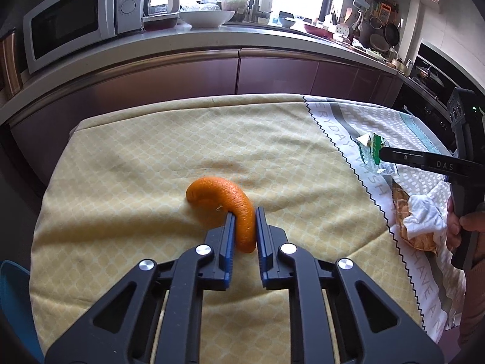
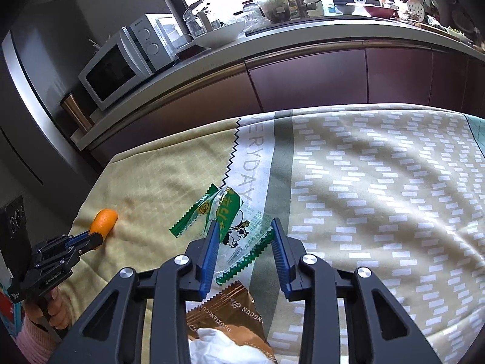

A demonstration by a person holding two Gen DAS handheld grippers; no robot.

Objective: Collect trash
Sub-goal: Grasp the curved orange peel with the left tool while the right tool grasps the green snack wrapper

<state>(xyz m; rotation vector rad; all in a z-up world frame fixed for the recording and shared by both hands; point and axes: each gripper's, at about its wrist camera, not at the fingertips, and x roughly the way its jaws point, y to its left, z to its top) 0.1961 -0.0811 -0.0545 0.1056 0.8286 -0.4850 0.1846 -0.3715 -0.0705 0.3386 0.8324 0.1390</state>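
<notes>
Left gripper point(image 1: 245, 217) clamped on orange peel point(image 1: 230, 204), right gripper point(image 2: 245, 227) half open straddling green wrapper point(image 2: 233, 221), pads apparently not pinching yet, brown packet point(image 2: 230, 309) just below on tablecloth point(image 2: 379, 182); likely squeeze fully before lifting both.

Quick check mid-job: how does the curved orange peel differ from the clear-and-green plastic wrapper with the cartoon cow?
The curved orange peel is thick, opaque and arched up off the yellow tablecloth; the clear-and-green plastic wrapper is thin, see-through, crumpled and lies across the cloths' zigzag seam. The left gripper is shut on the peel's end; the right gripper straddles the wrapper, its pads seemingly not yet pressing. Both are trash on the table.
</notes>
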